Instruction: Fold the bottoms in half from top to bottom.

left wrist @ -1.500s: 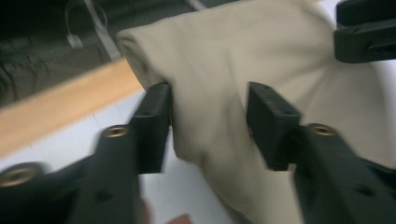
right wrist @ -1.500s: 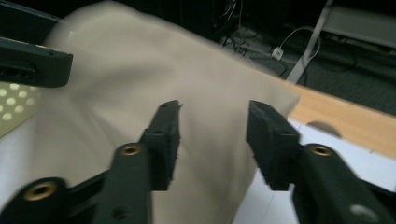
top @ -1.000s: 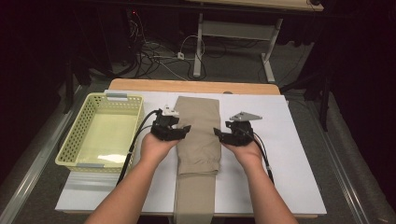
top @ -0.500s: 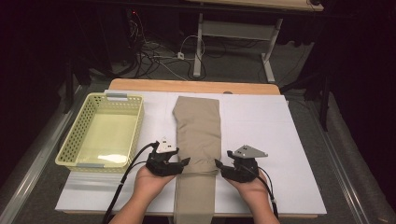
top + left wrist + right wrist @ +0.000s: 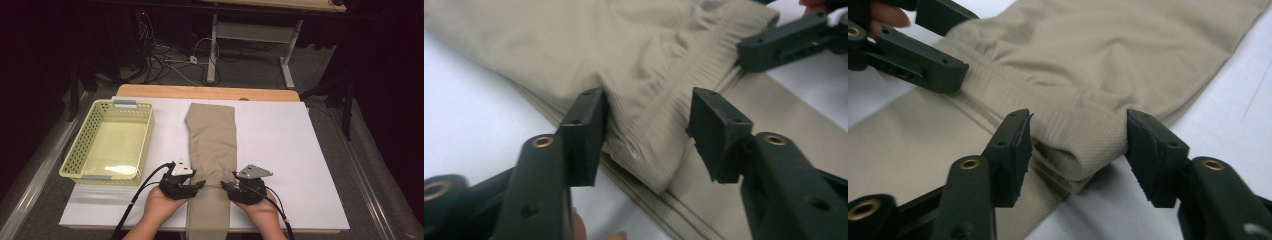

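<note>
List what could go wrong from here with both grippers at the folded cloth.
1. The left gripper has just been closing, yet only one pad seems to touch the cloth; it may catch only the top layers.
2. The right gripper, also closing, straddles a thick rolled edge that could slip out.
3. The cloth's near end hangs over the table edge, so an uneven lift may undo the fold.

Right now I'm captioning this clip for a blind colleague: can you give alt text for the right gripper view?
The right gripper straddles the folded edge of a beige garment lying on a white table cover, its jaws set either side of the fold and just closing in. The left gripper meets the cloth at upper left.
</note>
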`<action>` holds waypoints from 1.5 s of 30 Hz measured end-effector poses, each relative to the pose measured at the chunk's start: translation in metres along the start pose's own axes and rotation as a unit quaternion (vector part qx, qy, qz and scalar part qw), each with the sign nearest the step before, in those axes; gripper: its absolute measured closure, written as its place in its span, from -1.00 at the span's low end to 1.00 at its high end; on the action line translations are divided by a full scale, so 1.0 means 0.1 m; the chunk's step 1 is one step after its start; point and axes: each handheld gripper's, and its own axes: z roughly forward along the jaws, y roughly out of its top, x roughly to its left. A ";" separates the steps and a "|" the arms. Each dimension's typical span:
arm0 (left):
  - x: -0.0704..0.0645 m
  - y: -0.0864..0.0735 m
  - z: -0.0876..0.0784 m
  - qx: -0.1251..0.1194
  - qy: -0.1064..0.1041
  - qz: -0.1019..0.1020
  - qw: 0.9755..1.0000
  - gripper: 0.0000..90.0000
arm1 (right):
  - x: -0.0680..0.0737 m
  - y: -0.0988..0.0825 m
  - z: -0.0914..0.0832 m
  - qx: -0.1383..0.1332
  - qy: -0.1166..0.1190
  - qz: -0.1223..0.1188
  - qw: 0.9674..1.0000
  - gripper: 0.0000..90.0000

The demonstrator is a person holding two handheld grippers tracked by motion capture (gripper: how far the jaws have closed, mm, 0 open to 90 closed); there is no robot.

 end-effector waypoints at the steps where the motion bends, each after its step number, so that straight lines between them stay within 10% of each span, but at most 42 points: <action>1: 0.00 -0.01 0.00 0.003 0.003 0.004 1.000 0.12 | 0.00 -0.01 0.02 0.005 0.000 -0.001 1.000 0.06; 17: -0.06 -0.10 -0.05 -0.002 0.003 0.004 1.000 0.28 | 0.04 -0.07 -0.03 0.010 0.015 -0.001 1.000 0.32; 45: -0.53 -0.43 -0.33 0.009 -0.014 0.042 0.999 0.31 | 0.42 -0.41 -0.42 0.005 0.034 -0.012 0.999 0.39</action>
